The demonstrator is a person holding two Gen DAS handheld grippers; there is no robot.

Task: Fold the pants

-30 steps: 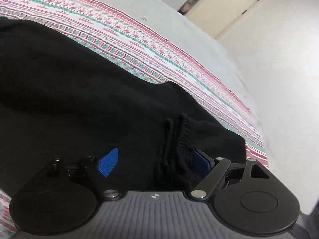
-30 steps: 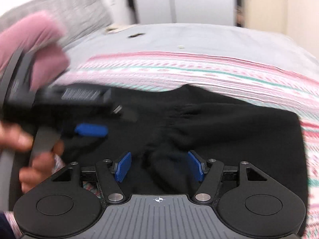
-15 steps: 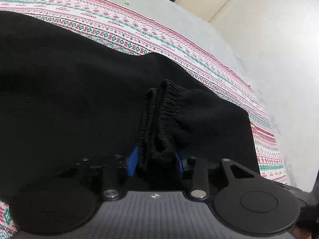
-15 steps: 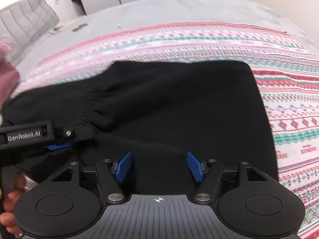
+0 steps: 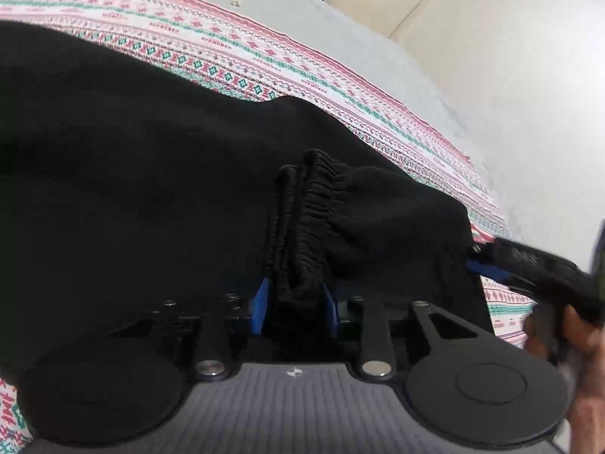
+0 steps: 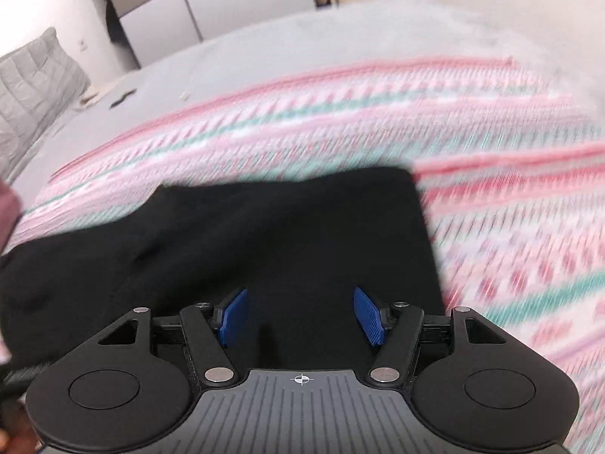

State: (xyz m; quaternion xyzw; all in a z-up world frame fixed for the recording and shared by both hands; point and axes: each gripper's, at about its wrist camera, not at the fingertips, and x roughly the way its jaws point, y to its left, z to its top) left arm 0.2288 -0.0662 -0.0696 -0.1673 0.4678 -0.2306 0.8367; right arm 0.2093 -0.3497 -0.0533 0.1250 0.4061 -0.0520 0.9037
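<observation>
Black pants lie on a patterned blanket on the bed. My left gripper is shut on the bunched elastic waistband of the pants, the blue pads pressing it from both sides. My right gripper is open and empty, low over the right part of the black pants, near their right edge. The right gripper also shows at the right edge of the left wrist view, next to the pants' corner.
The pink, white and teal blanket covers a grey bed sheet. A grey pillow lies at the far left. White wardrobe doors and a cream wall stand behind the bed.
My left gripper closed on the waistband and still holds it. My right gripper has moved right along the pants toward their right edge, still open; its view is blurred by motion.
</observation>
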